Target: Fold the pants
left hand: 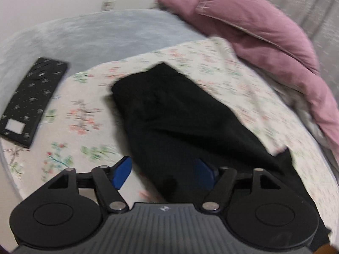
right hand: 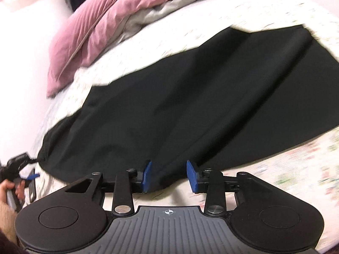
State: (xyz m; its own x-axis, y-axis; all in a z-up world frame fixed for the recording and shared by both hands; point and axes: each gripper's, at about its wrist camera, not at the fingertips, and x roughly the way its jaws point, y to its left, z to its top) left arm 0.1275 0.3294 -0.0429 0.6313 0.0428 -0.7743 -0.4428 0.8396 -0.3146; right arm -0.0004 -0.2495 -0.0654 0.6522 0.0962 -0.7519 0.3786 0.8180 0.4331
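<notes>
The black pants lie spread on the flowered sheet of the bed, and everything else is best placed from them. In the left wrist view they run as a long dark band from a squared end far from the camera down to the left gripper, where the cloth passes between the two blue pads. The jaws stand wide apart, with the left-hand pad clear of the cloth and the other pad partly covered by it, so nothing is pinched here.

In the right wrist view the pants fill the middle of the sheet as a broad slanted panel with soft creases running along it. Their near edge reaches the right gripper, whose blue pads are parted with a gap between them; a fold of the edge sits in that gap, but the blur makes it hard to say whether either pad touches it.

Beyond the pants, toward the head of the bed, a pink quilt lies heaped. To the left of the pants in the left wrist view a dark, speckled phone rests flat, partly on a pale blue blanket. At the left edge of the right wrist view, beside the pants' far corner, the person's left hand grips its tool handle.
</notes>
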